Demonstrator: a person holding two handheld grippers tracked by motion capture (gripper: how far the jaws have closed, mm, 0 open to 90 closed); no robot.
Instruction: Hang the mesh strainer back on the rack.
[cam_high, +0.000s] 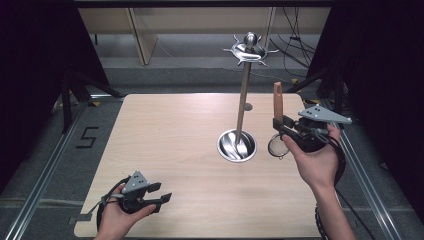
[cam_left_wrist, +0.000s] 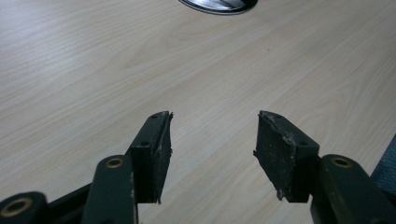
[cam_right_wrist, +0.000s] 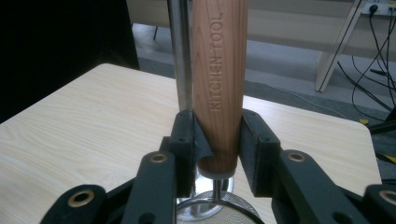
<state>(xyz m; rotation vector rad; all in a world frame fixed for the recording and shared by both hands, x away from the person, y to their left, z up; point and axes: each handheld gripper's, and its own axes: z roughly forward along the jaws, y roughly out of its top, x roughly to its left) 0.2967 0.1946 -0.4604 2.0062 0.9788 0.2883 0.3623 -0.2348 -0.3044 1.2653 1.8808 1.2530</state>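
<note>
The right gripper (cam_high: 281, 125) is clamped on the wooden handle (cam_right_wrist: 218, 84) of a small mesh strainer (cam_high: 277, 146), holding it upright above the table's right side, mesh end down. The handle reads "KITCHEN TOOL". Just left of it stands a metal utensil stand (cam_high: 243, 100), its round base (cam_high: 236, 145) on the wooden table (cam_high: 165, 150) and hooks at its top. At the near left, the left gripper (cam_high: 161, 197) rests low with jaws apart, holding nothing.

Strainer held beside the utensil stand

The strainer (cam_high: 276, 146) with wooden handle (cam_right_wrist: 218, 84) marked "KITCHEN TOOL" stands upright, mesh down, just right of the steel stand (cam_high: 243, 100), clamped in the right tongs (cam_high: 278, 124).
</note>
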